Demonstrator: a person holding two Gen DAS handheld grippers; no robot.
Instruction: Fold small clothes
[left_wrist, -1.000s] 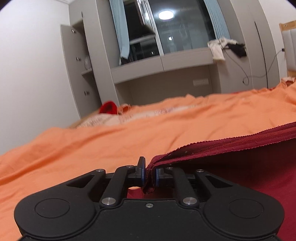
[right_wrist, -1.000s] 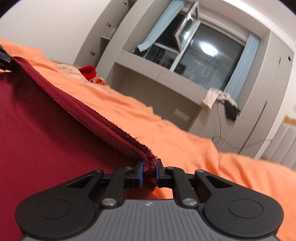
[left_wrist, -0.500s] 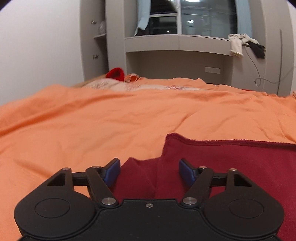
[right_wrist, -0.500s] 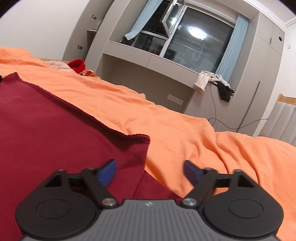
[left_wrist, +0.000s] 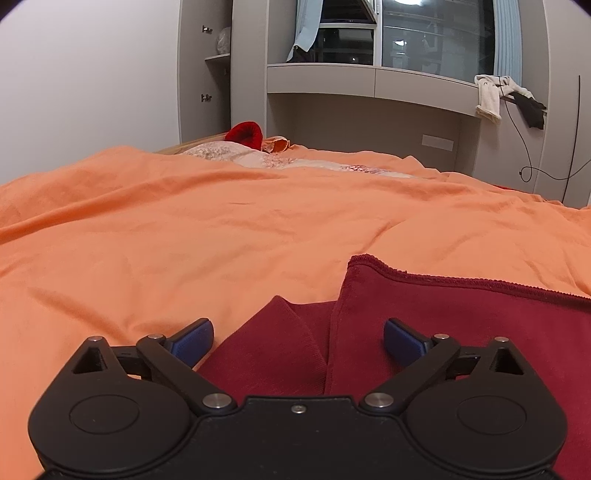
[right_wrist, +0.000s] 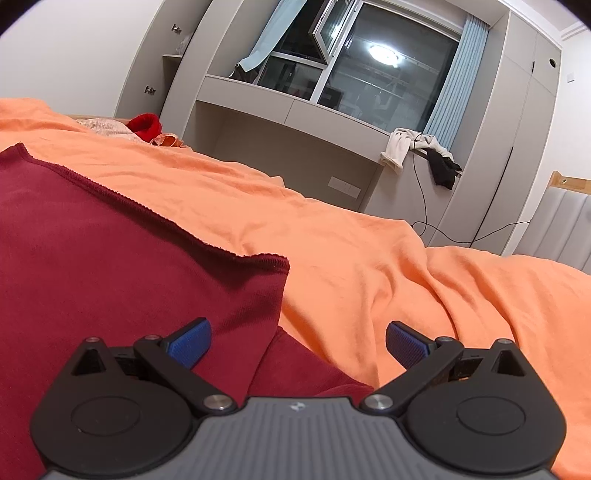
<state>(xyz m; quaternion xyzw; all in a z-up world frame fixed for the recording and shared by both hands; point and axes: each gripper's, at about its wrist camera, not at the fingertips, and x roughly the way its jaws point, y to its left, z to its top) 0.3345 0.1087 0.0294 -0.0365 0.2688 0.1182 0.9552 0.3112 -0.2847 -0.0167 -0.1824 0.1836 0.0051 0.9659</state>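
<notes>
The dark red knit garment lies folded on the bed's orange cotton cover, its top layer ending in a stitched hem that runs across both views; in the right wrist view the same garment fills the left side, with a squared corner of the upper layer lying on the cover.

The left claw has just been opening and now stands spread wide, its blue pads clear of the cloth on both sides. Between them lie the left corner of the upper layer and a rounded flap of the lower layer that sticks out past it. Nothing is pinched.

The right claw has likewise just been opening and is spread fully. Its left blue pad hovers over the red fabric and the other over the orange cover, with the garment's right edge and a bit of lower layer between them, not gripped.

Farther back on the bed lie a pale patterned cloth and a bright red rounded item. Beyond stand grey built-in cabinets under a dark window, with a white cloth and a black cloth draped over the ledge's right end.
</notes>
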